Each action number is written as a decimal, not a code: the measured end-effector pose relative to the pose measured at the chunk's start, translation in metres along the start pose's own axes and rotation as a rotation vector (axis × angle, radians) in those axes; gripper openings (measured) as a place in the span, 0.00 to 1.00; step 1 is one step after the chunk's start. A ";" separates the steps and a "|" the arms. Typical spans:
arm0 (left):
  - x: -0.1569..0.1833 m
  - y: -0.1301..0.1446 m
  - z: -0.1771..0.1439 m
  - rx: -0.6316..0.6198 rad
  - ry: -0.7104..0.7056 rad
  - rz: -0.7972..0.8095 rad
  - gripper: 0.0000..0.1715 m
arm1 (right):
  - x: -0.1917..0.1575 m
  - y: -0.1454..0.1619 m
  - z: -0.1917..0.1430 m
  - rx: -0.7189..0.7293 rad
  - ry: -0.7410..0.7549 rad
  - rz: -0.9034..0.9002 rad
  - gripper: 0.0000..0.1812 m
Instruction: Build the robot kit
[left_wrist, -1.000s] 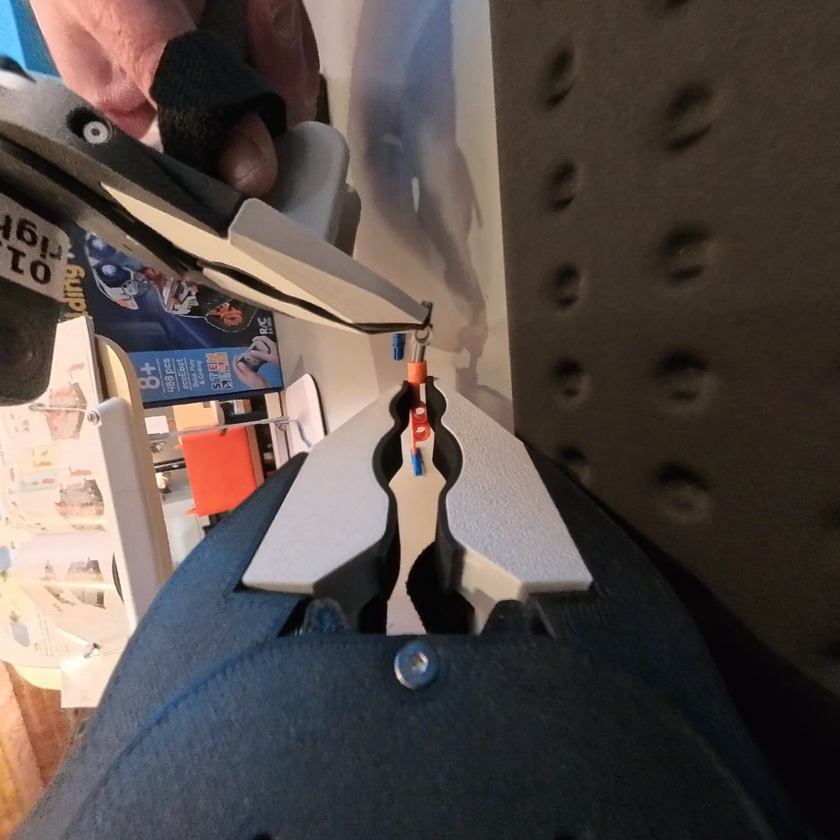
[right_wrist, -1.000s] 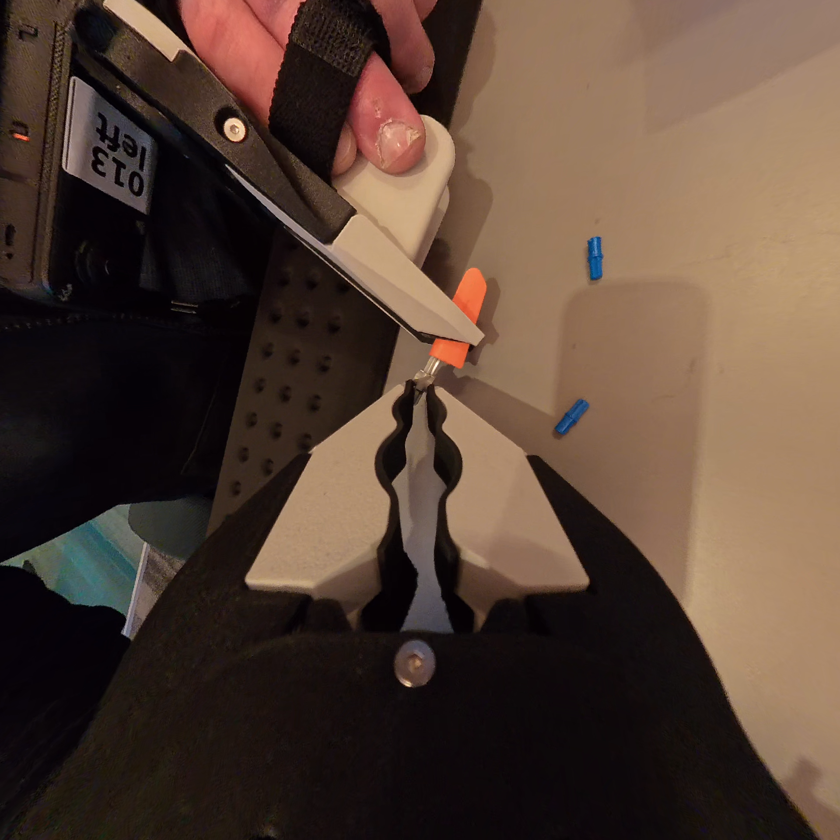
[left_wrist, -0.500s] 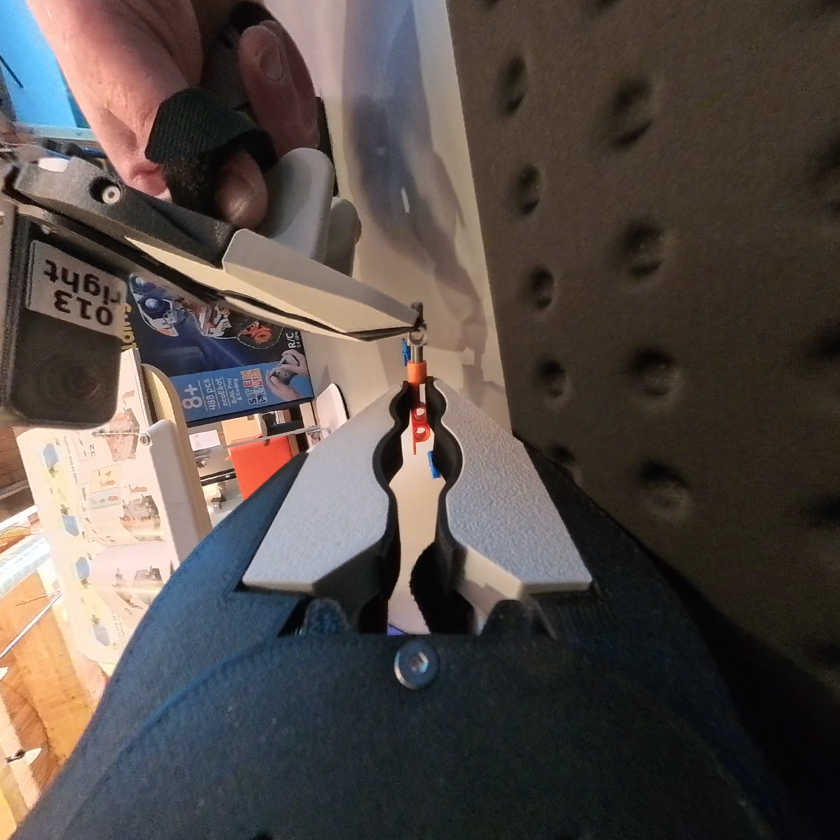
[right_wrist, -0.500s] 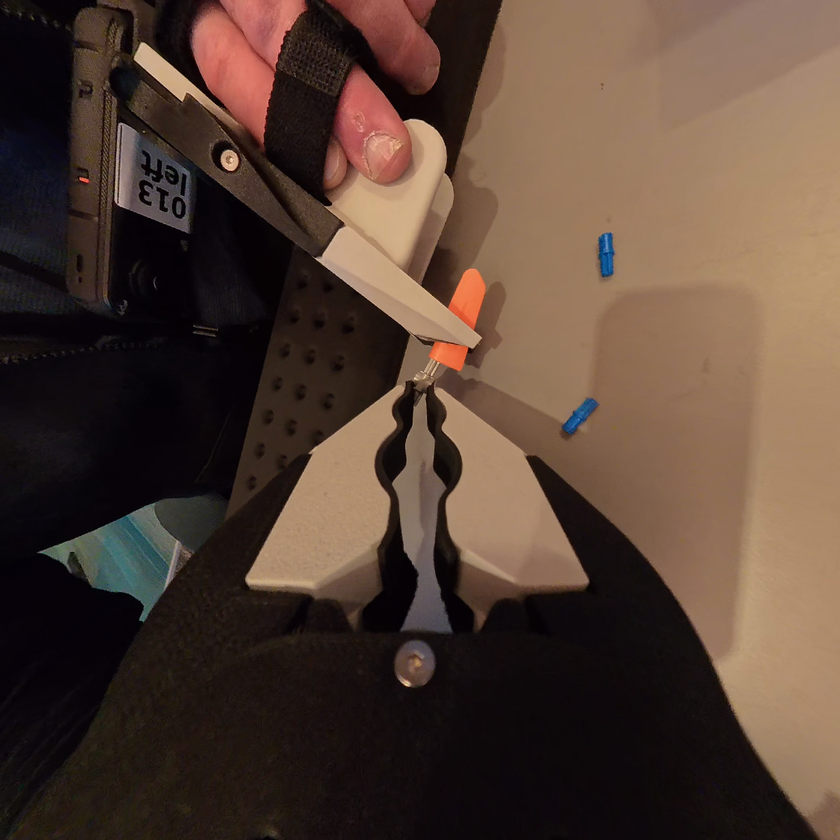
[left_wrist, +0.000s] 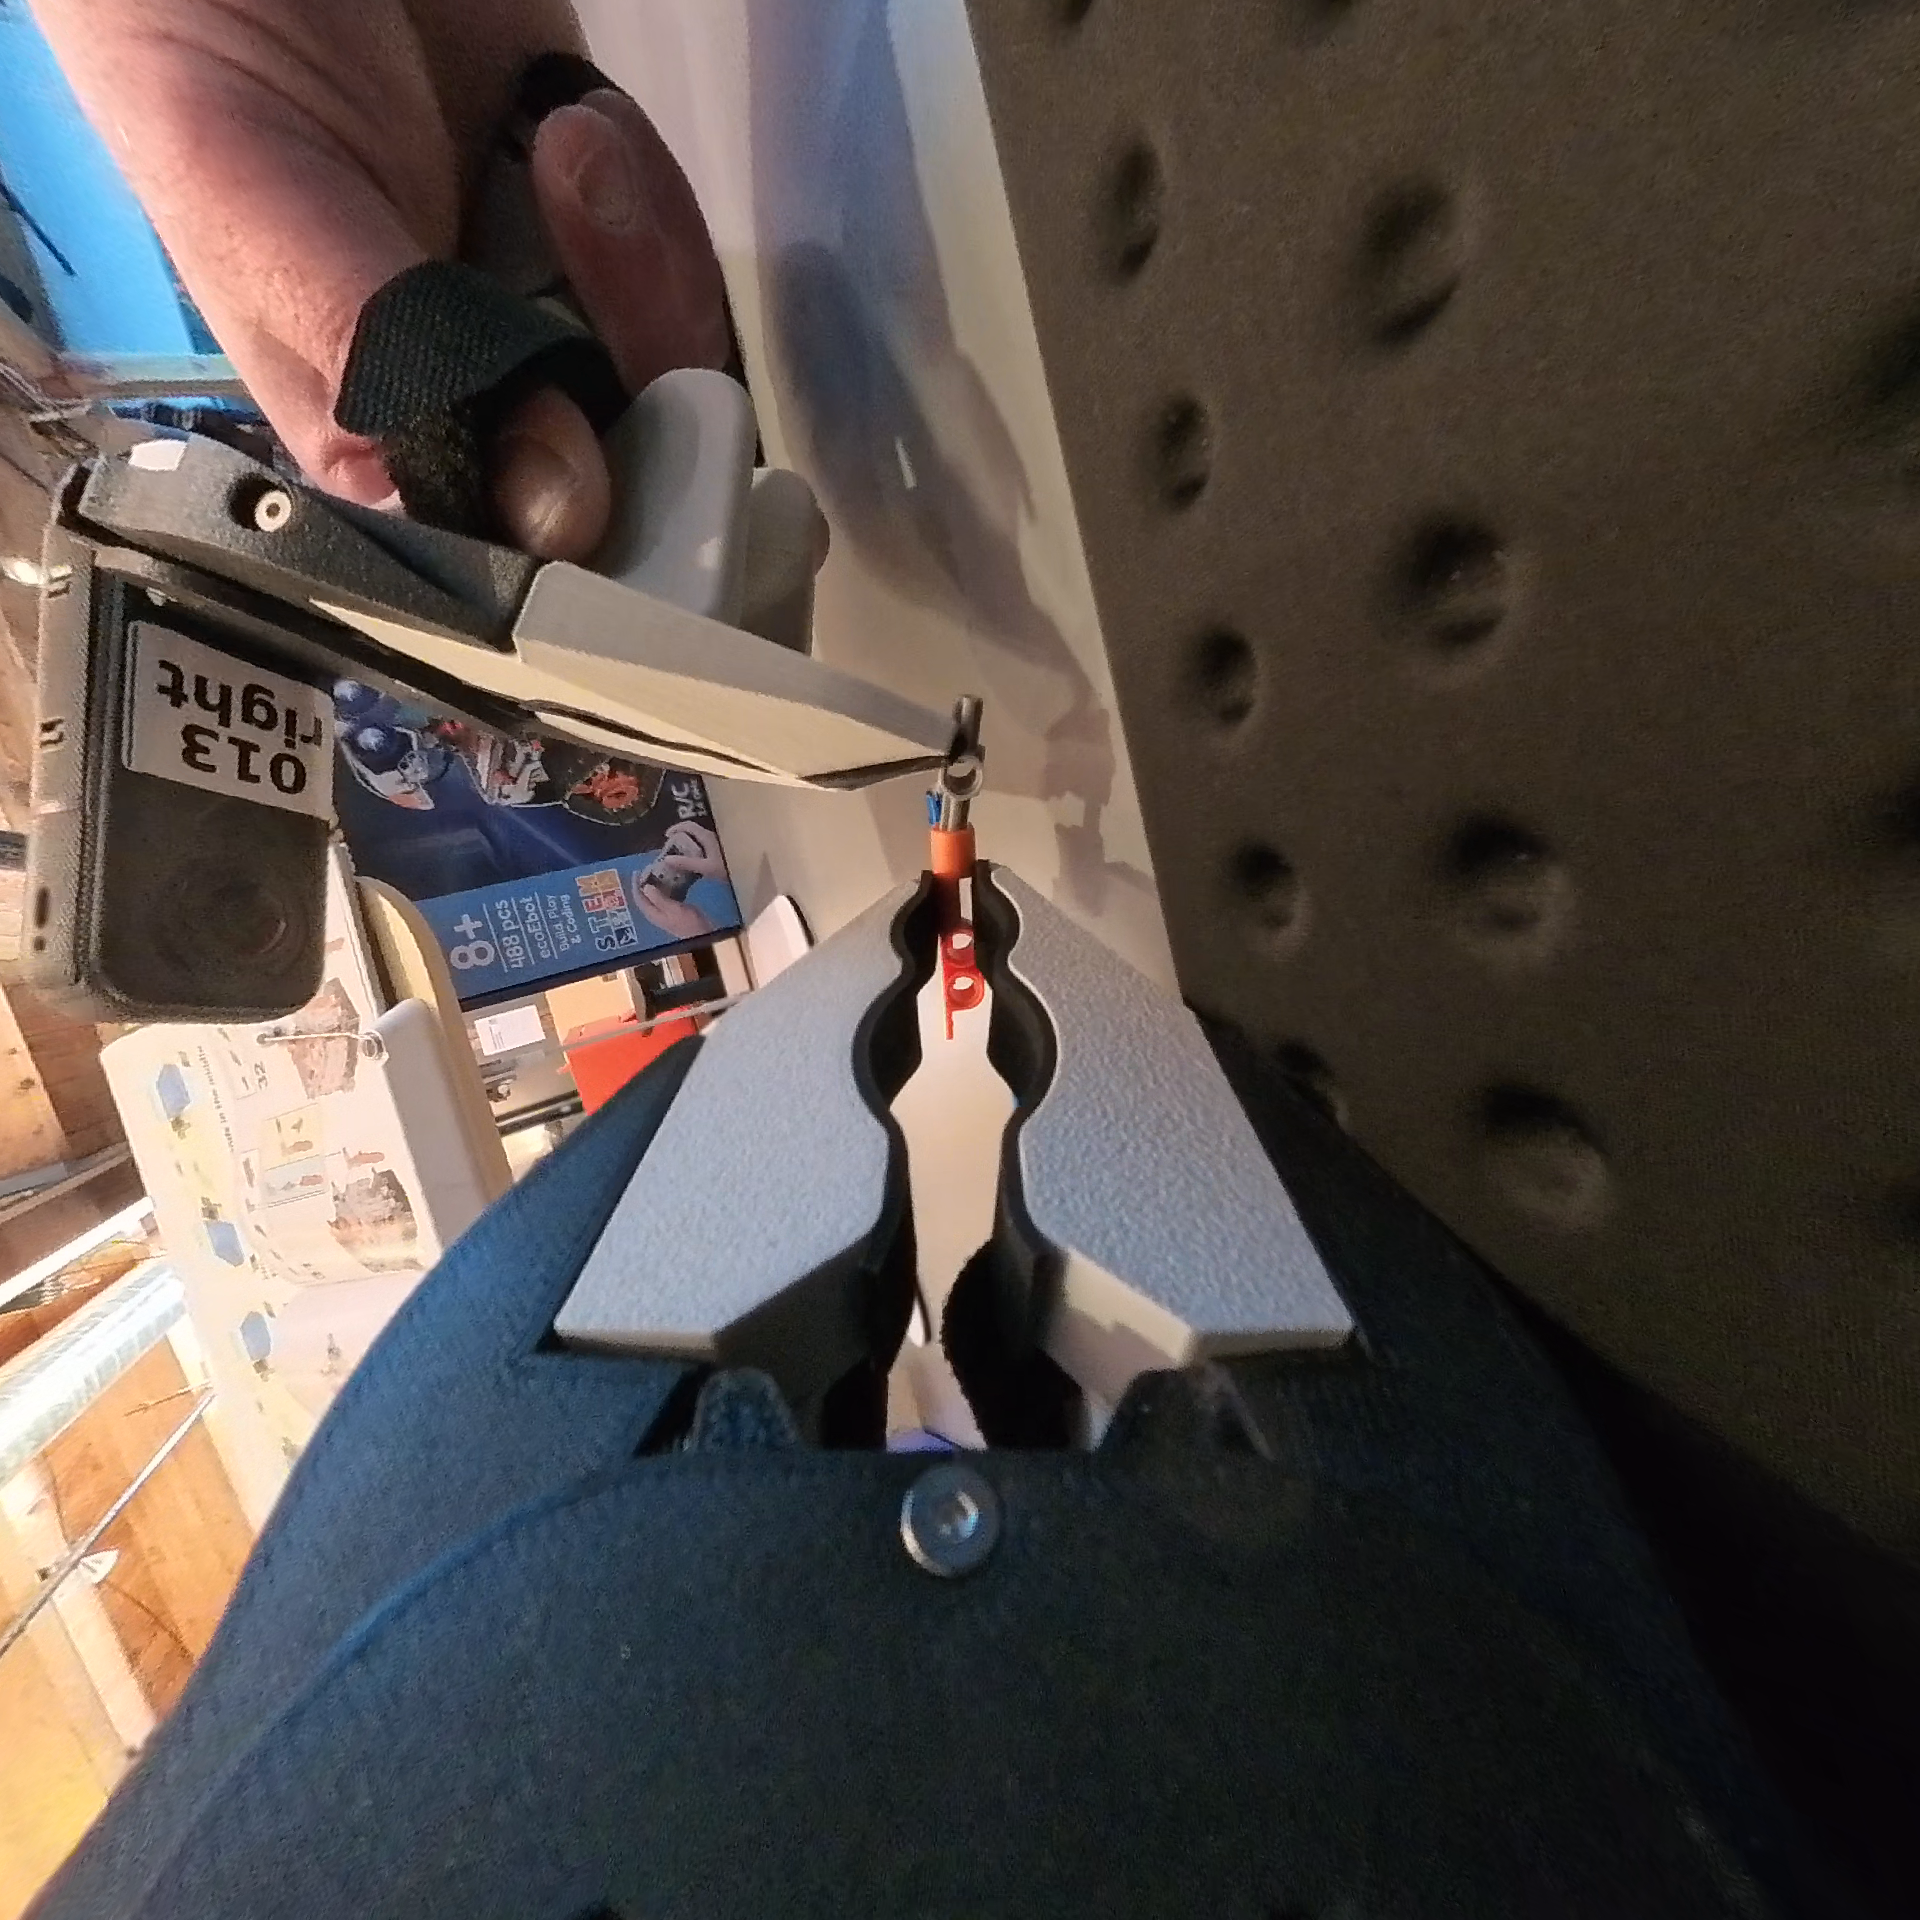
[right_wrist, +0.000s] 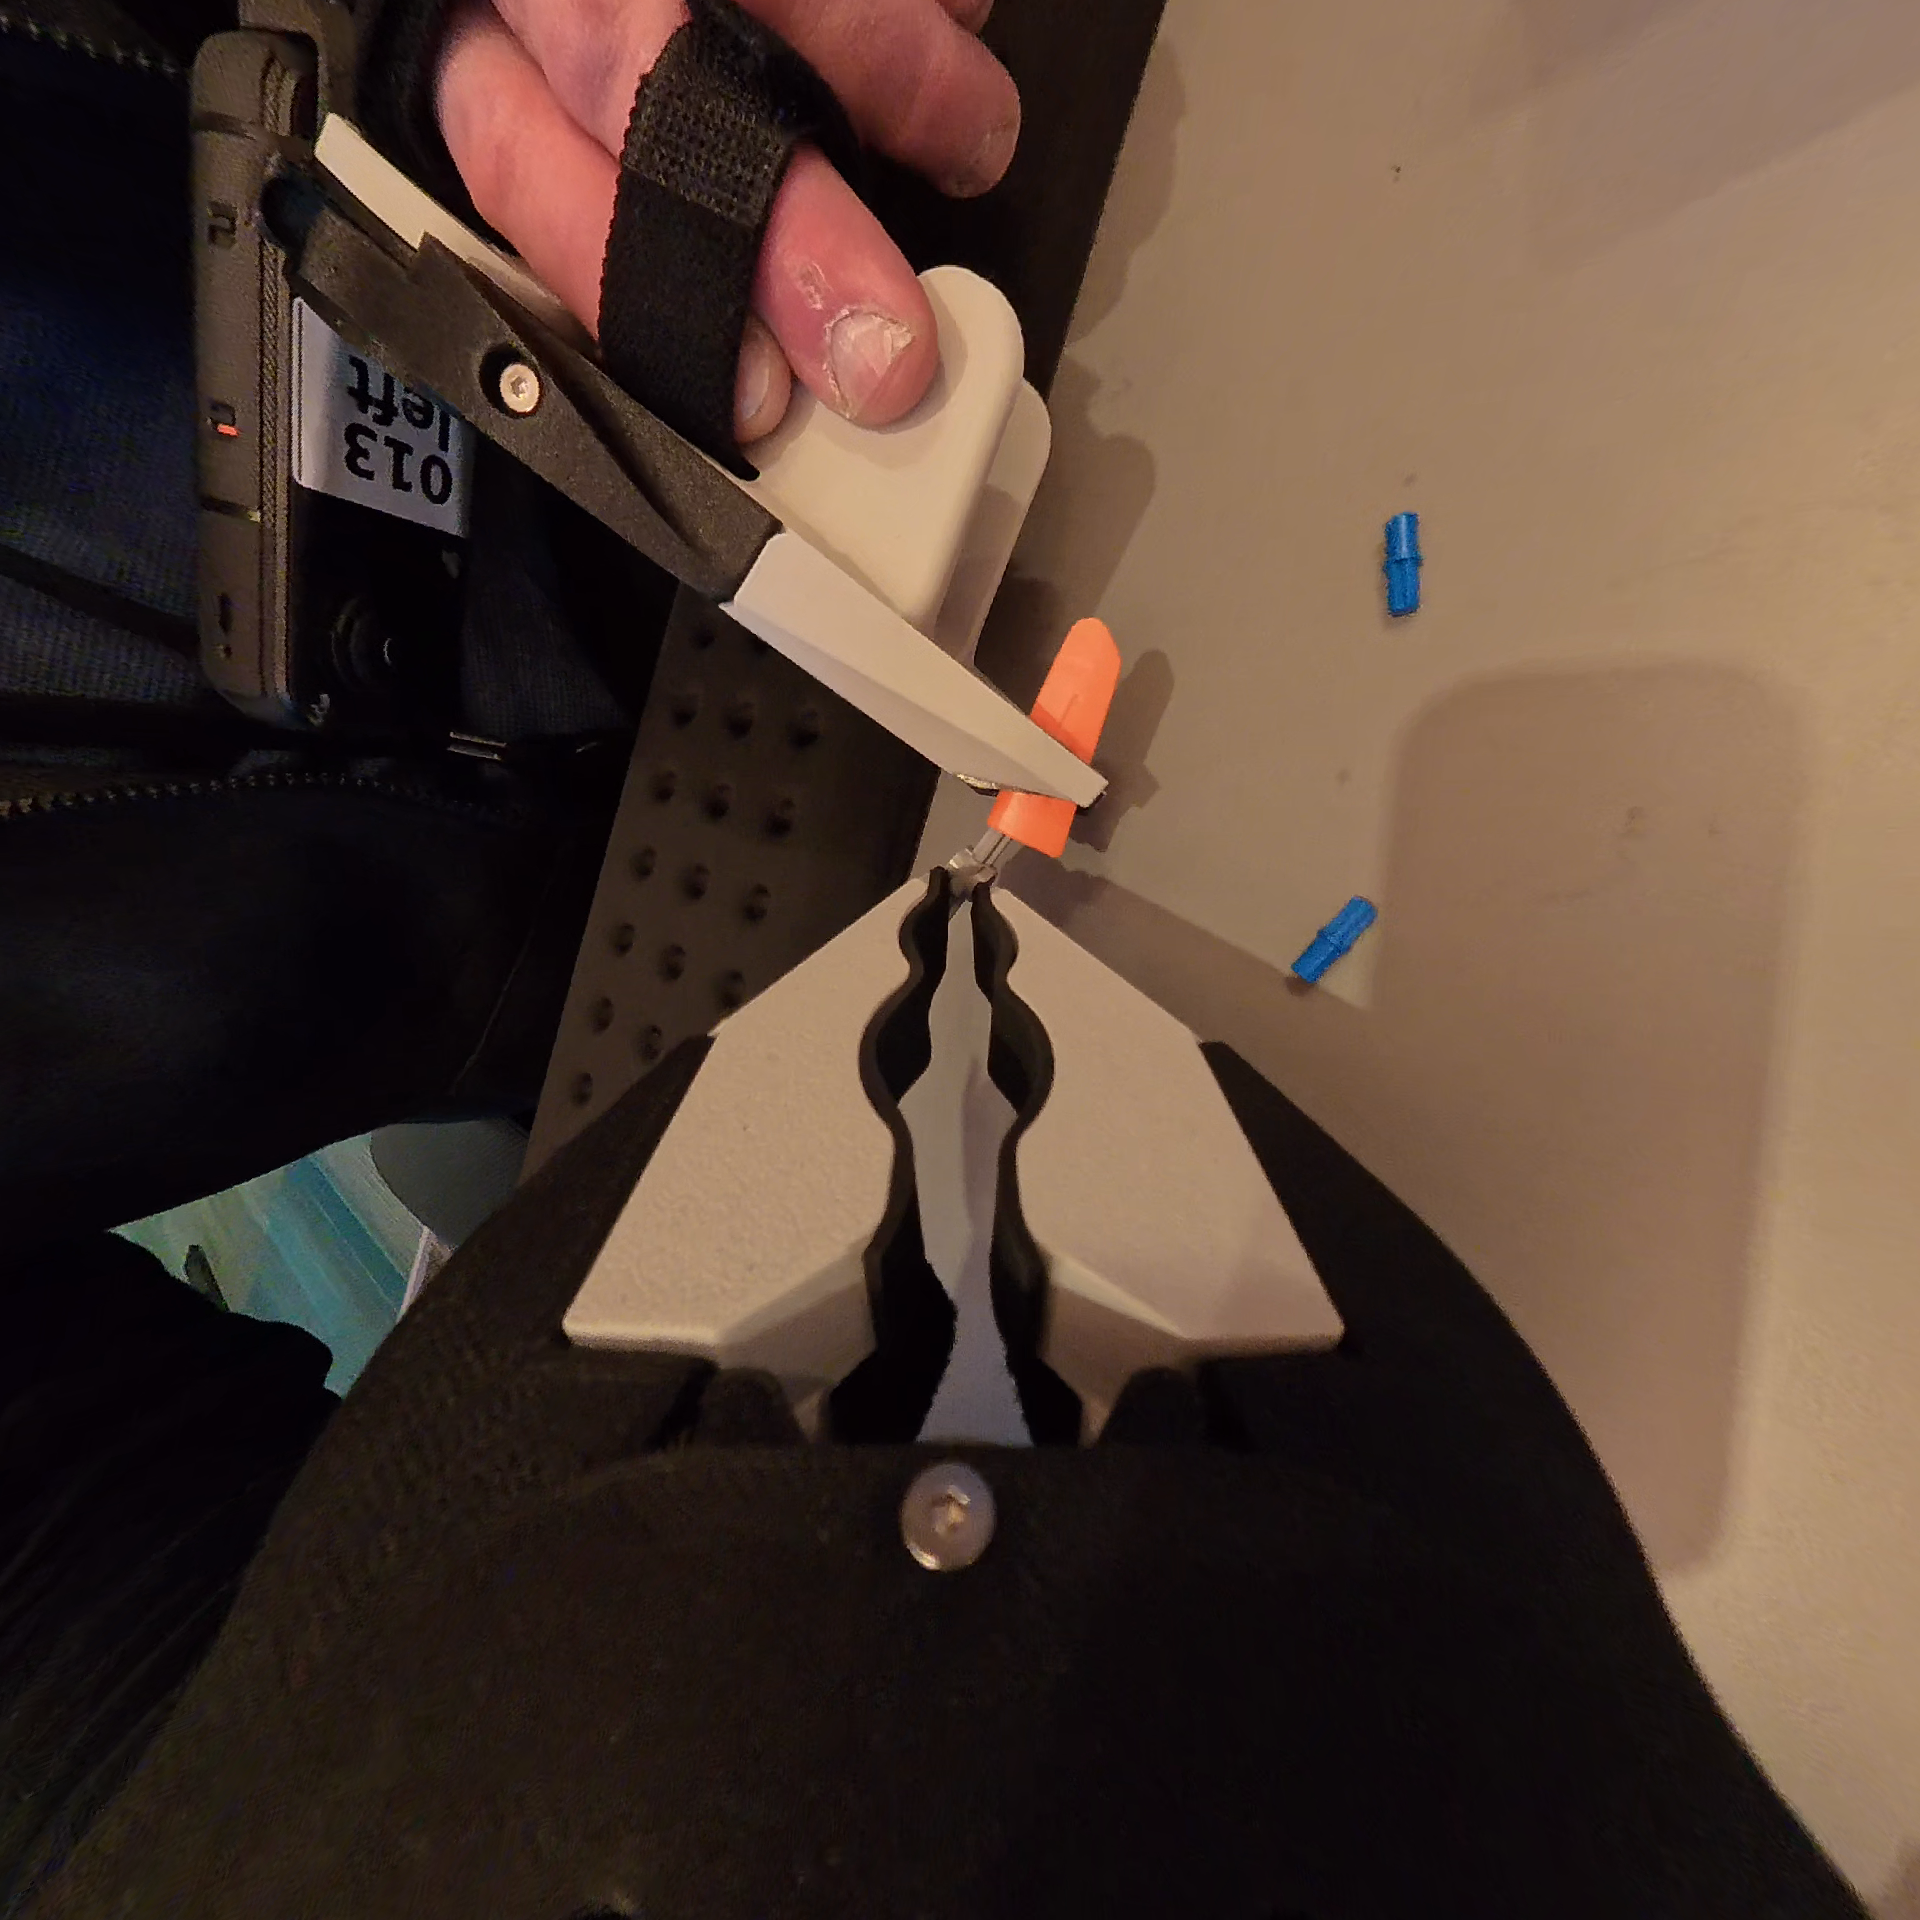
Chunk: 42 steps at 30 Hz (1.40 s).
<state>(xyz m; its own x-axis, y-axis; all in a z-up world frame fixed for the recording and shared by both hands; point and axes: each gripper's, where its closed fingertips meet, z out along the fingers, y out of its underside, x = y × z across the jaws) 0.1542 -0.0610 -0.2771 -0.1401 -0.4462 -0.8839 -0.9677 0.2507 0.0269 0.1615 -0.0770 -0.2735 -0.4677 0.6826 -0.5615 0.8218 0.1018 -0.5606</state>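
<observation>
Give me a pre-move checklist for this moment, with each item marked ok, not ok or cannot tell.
1. Left gripper shut on the orange piece: ok.
2. Right gripper shut on the small grey connector: ok.
3. Connector seated fully in the orange piece: cannot tell, joint too small.
4. Both held above the tabletop, not resting on it: cannot tell.
5. Two loose blue pins lie apart from both grippers: ok.
6. Black perforated panel close beside the grippers: cannot tell whether it touches.

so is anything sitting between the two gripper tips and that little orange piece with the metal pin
Nothing visible does. The left gripper is shut directly on the orange piece, and the right gripper is shut on its grey metal pin. The two blue connector pins lie apart on the beige table.
</observation>
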 end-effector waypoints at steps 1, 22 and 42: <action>0.000 0.000 0.000 0.002 0.001 0.002 0.02 | 0.000 0.000 0.000 -0.003 -0.001 -0.003 0.01; -0.001 0.007 0.004 0.000 0.024 -0.100 0.02 | 0.008 -0.001 -0.005 0.014 0.131 0.043 0.01; -0.006 0.008 0.008 -0.004 -0.002 -0.117 0.02 | 0.007 -0.002 -0.008 0.193 0.262 0.110 0.01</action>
<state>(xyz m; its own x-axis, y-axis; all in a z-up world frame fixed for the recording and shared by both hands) 0.1488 -0.0499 -0.2753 -0.0259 -0.4706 -0.8820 -0.9783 0.1933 -0.0743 0.1588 -0.0662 -0.2713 -0.2595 0.8473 -0.4634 0.7740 -0.1045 -0.6245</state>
